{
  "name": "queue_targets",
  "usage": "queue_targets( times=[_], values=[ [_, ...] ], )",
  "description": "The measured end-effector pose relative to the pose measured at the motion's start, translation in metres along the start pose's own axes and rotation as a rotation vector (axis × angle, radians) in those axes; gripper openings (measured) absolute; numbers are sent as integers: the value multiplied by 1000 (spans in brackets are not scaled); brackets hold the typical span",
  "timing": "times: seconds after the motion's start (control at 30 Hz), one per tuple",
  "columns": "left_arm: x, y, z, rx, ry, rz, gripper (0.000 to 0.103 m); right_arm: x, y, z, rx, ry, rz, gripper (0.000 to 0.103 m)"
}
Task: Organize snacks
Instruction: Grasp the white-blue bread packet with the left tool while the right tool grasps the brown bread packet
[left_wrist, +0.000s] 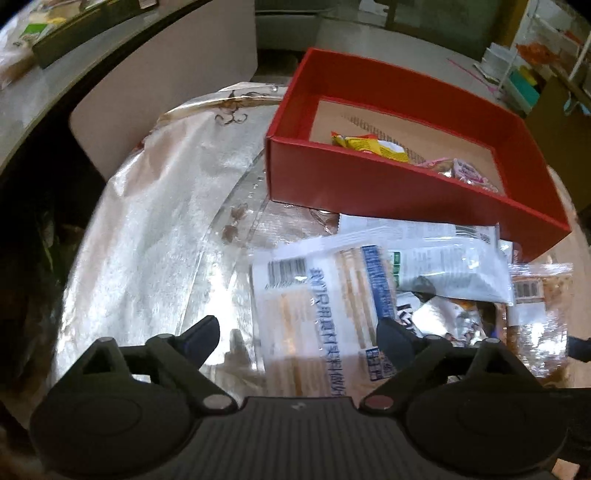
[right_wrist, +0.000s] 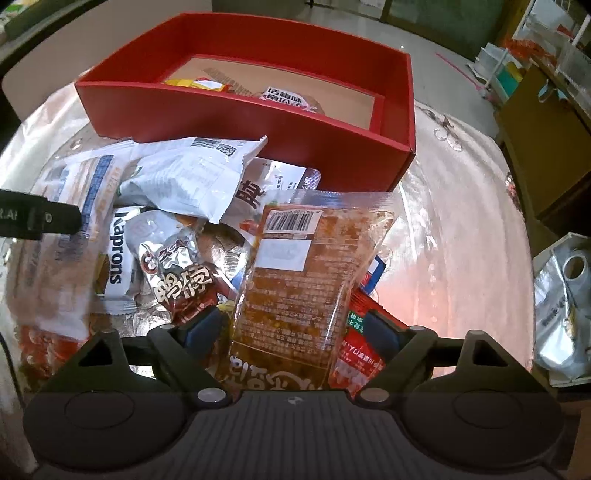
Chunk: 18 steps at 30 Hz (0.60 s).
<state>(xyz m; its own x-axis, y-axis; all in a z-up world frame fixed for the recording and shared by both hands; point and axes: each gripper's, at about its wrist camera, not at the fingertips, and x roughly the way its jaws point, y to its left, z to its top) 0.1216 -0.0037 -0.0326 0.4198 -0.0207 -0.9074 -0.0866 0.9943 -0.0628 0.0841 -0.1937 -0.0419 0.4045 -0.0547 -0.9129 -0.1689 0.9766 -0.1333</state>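
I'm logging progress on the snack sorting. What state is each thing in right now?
Red box: open-topped, mostly unfilled.
Yellow packet: already lying in the box.
Pink packet: in the box too.
Orange clear pouch: still on the pile, between the right gripper's open jaws.
White blue-striped packet: still on the pile.
Left gripper: open.
Right gripper: open.

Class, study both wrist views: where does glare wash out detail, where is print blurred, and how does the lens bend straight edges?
Left wrist view: glare whitens the shiny tablecloth, print on the white packet is smeared, and the red box edges bow. Right wrist view: sharper, with print on the orange packet nearly legible; pinkish glare on the cloth at right; dark corners ring both views.
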Motion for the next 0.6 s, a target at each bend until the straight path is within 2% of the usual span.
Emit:
queue_targets(
  times=[0.07, 0.13, 0.33, 0.37, 0.4, 0.47, 0.53, 0.6],
  values=[
    [-12, 2, 3, -10, -32, -58, 87, 0, -4, 1, 6, 2, 16, 87],
    [-14, 2, 5, -12, -37, -79, 88, 0, -8, 2, 13, 2, 29, 86],
    [28, 0, -3, -134, 106, -70, 87, 3, -4, 2, 2, -7, 16, 86],
    [31, 0, -6, -146, 118, -71, 87, 4, -5, 2, 10, -3, 20, 89],
    [30, -2, -7, -150, 97, -56, 87, 6, -8, 1, 22, 6, 25, 92],
    [27, -6, -8, -158, 91, -48, 83, 12, -16, 0, 62, 36, 40, 101],
    [26, -6, -8, -165, 89, -54, 77, 19, -28, -1, 117, 67, 74, 103],
    [25, -5, -7, -166, 85, -57, 75, 18, -32, -2, 112, 60, 93, 103]
  ],
)
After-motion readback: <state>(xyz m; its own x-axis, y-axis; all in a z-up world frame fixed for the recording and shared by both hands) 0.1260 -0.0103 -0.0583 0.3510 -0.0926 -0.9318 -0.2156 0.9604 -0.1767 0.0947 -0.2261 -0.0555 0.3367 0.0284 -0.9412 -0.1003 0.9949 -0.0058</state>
